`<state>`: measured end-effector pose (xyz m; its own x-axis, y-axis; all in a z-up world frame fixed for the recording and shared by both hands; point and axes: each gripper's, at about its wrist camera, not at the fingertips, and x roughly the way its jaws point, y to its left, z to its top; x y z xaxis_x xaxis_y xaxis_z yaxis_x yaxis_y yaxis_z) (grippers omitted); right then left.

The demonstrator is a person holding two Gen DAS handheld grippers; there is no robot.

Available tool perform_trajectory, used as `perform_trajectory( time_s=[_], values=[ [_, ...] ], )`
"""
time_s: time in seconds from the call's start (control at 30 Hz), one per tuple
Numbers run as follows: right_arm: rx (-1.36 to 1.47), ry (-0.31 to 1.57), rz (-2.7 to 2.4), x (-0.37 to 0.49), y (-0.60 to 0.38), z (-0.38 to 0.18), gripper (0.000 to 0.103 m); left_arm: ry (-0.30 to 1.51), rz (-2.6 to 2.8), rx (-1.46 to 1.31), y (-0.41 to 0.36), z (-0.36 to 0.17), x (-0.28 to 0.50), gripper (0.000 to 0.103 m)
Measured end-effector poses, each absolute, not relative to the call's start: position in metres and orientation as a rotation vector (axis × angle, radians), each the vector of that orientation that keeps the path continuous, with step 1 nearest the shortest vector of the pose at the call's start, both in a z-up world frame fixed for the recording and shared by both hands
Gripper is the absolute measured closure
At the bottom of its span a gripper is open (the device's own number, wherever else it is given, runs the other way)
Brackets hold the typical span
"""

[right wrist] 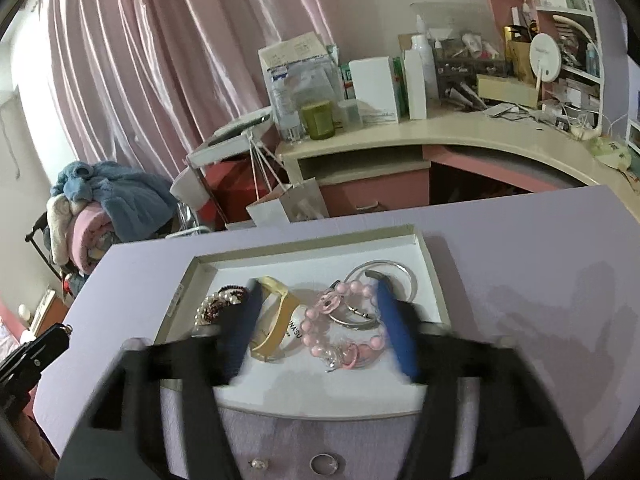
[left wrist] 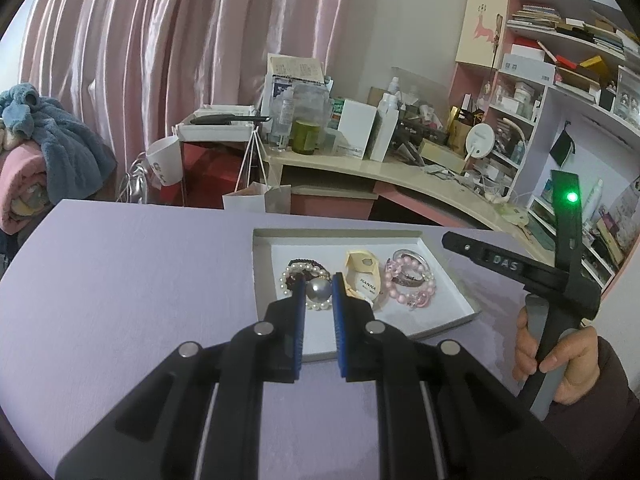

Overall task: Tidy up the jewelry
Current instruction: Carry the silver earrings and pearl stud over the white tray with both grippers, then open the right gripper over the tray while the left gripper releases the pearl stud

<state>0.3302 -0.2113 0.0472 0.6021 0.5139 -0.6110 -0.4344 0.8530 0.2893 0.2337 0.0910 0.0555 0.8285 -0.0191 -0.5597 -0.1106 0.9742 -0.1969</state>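
A shallow white tray (left wrist: pixel 448 304) (right wrist: pixel 430 264) on the lilac table holds jewelry. My left gripper (left wrist: pixel 319 290) hovers over the tray's left part, jaws open a little around a pearl bracelet with a large grey pearl (left wrist: pixel 318 291), not clearly pressing it. My right gripper (right wrist: pixel 316 320) is wide open over the tray, blurred, straddling a yellow band (right wrist: pixel 280 316) and a pink bead bracelet (right wrist: pixel 340 320). Silver bangles (right wrist: pixel 384 276) lie at the right. A silver ring (right wrist: pixel 322 462) and a small earring (right wrist: pixel 256 464) lie on the table in front of the tray.
The lilac table (left wrist: pixel 120 280) ends at a far edge. Beyond it stand a cluttered cream desk (left wrist: pixel 360 160), pink shelves (left wrist: pixel 560 80), a paper bag (right wrist: pixel 288 200) and a pile of blankets (right wrist: pixel 100 208). The right-hand tool (left wrist: pixel 560 272) is at the tray's right side.
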Motion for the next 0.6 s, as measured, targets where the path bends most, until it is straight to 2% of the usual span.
perform_trajectory(
  time_s=[0.37,0.6],
  values=[
    [0.131,0.727,0.545,0.327,-0.224,0.048,0.039,0.623,0.032,-0.248,0.089,0.043,0.256,0.090],
    [0.102,0.703,0.546,0.322,-0.228,0.043,0.039,0.642,0.028,-0.252,0.086,0.031,0.304,0.090]
  ],
)
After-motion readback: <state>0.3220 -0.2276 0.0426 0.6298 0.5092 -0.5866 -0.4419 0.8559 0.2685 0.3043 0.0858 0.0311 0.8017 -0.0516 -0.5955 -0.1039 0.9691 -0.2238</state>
